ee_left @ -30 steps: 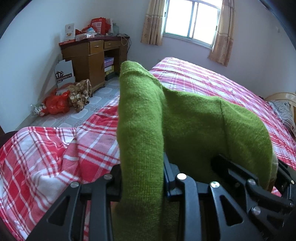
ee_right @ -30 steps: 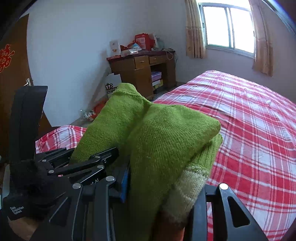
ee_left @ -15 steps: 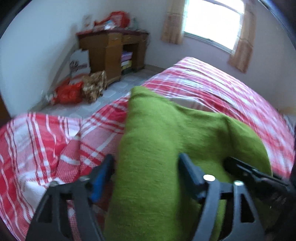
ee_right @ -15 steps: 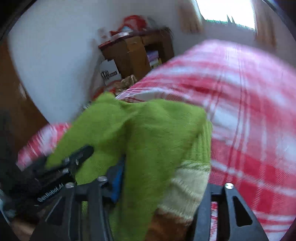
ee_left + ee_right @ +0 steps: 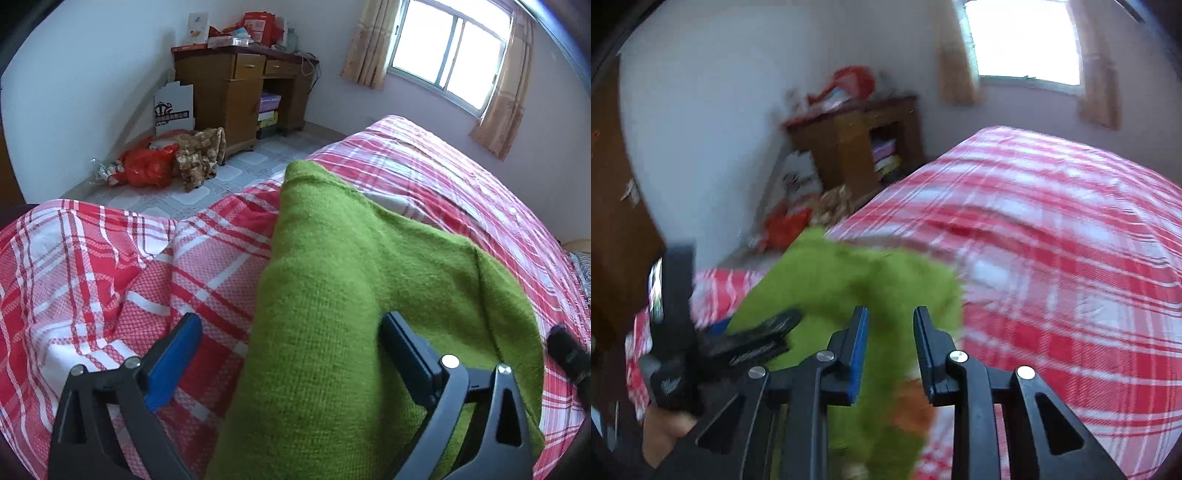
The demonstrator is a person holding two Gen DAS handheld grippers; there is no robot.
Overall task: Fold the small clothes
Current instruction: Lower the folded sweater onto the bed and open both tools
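A folded green knit garment (image 5: 354,295) lies on the red-and-white checked bed (image 5: 110,258). My left gripper (image 5: 291,347) is open, its jaws wide apart on either side of the garment's near end. In the right wrist view, which is blurred, the garment (image 5: 849,280) lies ahead with an orange band near its edge. My right gripper (image 5: 890,332) is open with a narrow gap, nothing clamped between its pads. The left gripper (image 5: 753,343) shows at the left of that view.
A wooden desk (image 5: 236,81) with clutter stands against the far wall. A red bag (image 5: 147,166) and a brown cloth (image 5: 201,155) lie on the tiled floor. A curtained window (image 5: 447,59) is behind the bed, which stretches far to the right (image 5: 1071,258).
Both grippers have let go of the green garment and opened. The garment has dropped from raised to lying on the bed. The right gripper has pulled back.
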